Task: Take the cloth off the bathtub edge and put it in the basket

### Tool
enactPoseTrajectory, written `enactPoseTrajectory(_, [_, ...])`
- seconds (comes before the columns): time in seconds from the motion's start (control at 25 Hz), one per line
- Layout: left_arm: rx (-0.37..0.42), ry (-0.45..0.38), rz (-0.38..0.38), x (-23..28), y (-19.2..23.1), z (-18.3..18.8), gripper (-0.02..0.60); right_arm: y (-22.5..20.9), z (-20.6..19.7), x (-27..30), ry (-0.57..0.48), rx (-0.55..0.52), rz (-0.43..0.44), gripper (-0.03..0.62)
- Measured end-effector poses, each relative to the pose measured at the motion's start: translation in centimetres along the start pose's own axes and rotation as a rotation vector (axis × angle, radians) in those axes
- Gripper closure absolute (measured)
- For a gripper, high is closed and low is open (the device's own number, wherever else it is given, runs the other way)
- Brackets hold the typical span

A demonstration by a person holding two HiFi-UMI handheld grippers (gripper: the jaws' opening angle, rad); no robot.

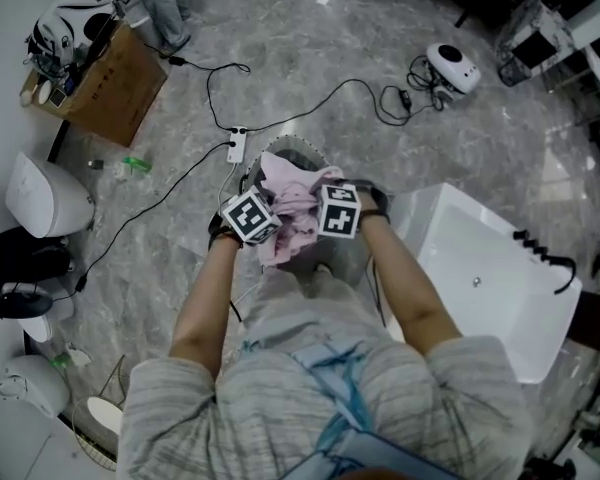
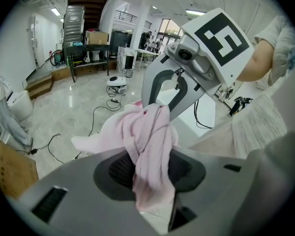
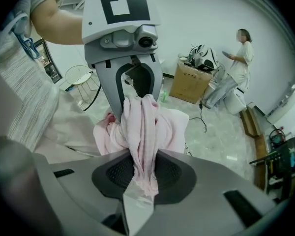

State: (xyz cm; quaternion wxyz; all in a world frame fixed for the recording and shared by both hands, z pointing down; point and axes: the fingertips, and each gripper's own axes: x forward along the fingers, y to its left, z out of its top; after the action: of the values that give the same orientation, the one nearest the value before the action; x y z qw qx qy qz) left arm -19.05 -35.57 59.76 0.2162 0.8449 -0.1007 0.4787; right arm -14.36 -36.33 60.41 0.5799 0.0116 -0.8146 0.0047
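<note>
A pink cloth (image 1: 292, 211) hangs bunched between my two grippers, held above the floor. My left gripper (image 2: 150, 167) is shut on one fold of the cloth (image 2: 148, 136). My right gripper (image 3: 142, 173) is shut on another fold (image 3: 145, 127). In the head view the two marker cubes sit side by side, the left gripper (image 1: 265, 213) and the right gripper (image 1: 320, 211), right over a grey basket (image 1: 302, 151) on the floor. The cloth covers most of the basket's opening. The white bathtub (image 1: 480, 268) stands to the right, its edge bare.
A power strip (image 1: 236, 146) and black cables lie on the marble floor just beyond the basket. A cardboard box (image 1: 105, 83) and a white toilet (image 1: 45, 198) are at the left. A black hose (image 1: 545, 253) rests on the tub. A person (image 3: 238, 63) stands farther off.
</note>
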Motion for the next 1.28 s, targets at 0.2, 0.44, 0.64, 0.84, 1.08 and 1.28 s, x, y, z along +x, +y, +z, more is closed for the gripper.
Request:
enactPoseTrajectory(0.2, [0.017,0.011,0.013,-0.7,4.1,0.4,0.419,-3.6,1.4,1.0,0.004,0.007,-0.015,0.488])
enactPoseTrajectory(0.44, [0.018,0.026,0.027,-1.1,7.8,0.6,0.418,-7.1,2.6,2.1,0.013,-0.002,-0.037,0.488])
enactPoseTrajectory(0.64, [0.014,0.033,0.033,-1.3,10.0,1.2,0.417,-9.4,3.1,2.3,0.016,-0.002,-0.061,0.488])
enactPoseTrajectory(0.84, [0.063,0.074,0.107,-0.2,12.0,0.8,0.399,-10.3,3.0,3.0,0.013,0.056,-0.046,0.486])
enactPoseTrajectory(1.08, [0.056,0.057,0.183,-0.3,13.7,1.6,0.388,-11.2,2.4,3.3,0.003,0.123,-0.04,0.485])
enactPoseTrajectory(1.28, [0.003,0.065,0.147,0.2,13.0,1.1,0.388,-10.9,2.0,3.2,0.008,0.137,-0.041,0.484])
